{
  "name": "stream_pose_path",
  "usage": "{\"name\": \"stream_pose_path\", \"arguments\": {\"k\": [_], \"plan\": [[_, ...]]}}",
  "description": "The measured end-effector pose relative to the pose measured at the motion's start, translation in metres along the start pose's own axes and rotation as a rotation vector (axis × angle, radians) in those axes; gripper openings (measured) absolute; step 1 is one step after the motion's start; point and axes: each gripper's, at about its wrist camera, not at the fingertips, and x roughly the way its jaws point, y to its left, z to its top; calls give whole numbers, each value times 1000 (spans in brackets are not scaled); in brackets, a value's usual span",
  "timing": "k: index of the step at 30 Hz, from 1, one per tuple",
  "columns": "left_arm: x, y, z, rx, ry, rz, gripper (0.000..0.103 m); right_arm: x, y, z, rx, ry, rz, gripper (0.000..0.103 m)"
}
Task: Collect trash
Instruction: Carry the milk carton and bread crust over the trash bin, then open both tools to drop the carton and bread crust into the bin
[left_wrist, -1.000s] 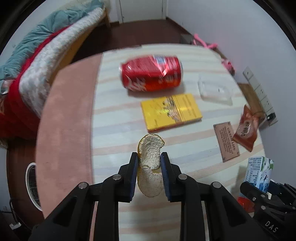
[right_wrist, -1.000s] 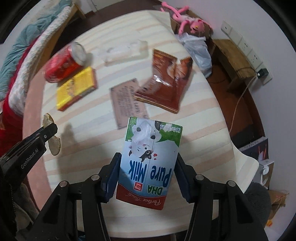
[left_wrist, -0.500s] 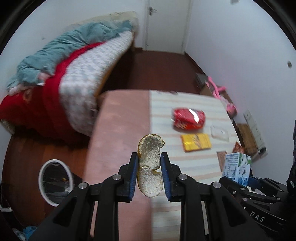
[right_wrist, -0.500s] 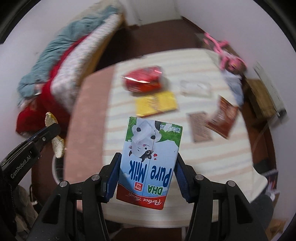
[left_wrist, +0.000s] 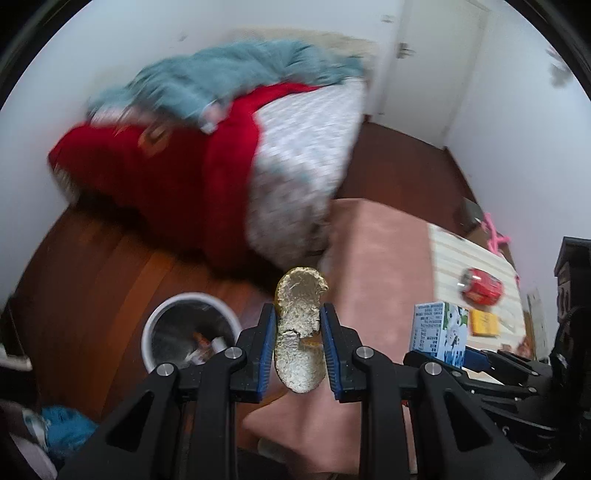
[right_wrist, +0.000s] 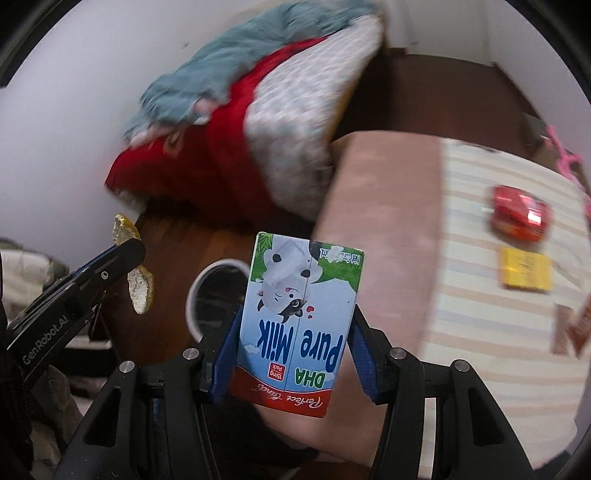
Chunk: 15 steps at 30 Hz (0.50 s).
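My left gripper (left_wrist: 297, 325) is shut on a piece of orange peel (left_wrist: 300, 332), held in the air over the table's left edge, to the right of a white trash bin (left_wrist: 190, 332) on the floor. The peel and left gripper also show at the left of the right wrist view (right_wrist: 138, 284). My right gripper (right_wrist: 295, 350) is shut on a blue "Pure Milk" carton (right_wrist: 301, 325), held upside down above the table edge; the bin (right_wrist: 214, 295) is partly hidden behind it. The carton shows in the left wrist view (left_wrist: 437, 330).
The table (right_wrist: 480, 332) has a pink cloth and a striped one. On it lie a red soda can (right_wrist: 519, 214), a yellow box (right_wrist: 526, 275) and snack wrappers at the right edge. A bed with red and teal bedding (left_wrist: 207, 147) stands behind the bin. The floor is dark wood.
Both grippers have swung left, away from the table top toward the floor; the trash bin is now nearer and larger in both views. Both still hold their items.
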Motion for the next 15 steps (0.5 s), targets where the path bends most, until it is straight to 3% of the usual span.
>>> {"name": "stream_pose_path", "arguments": {"k": [7, 11, 15], "plan": [[74, 141, -6, -207, 186, 25, 21, 128, 85, 19, -82, 186, 46, 57], [121, 197, -17, -279, 289, 32, 21, 206, 118, 22, -91, 297, 29, 57], [165, 230, -25, -338, 383, -13, 23, 267, 135, 20, -83, 395, 20, 57]]}}
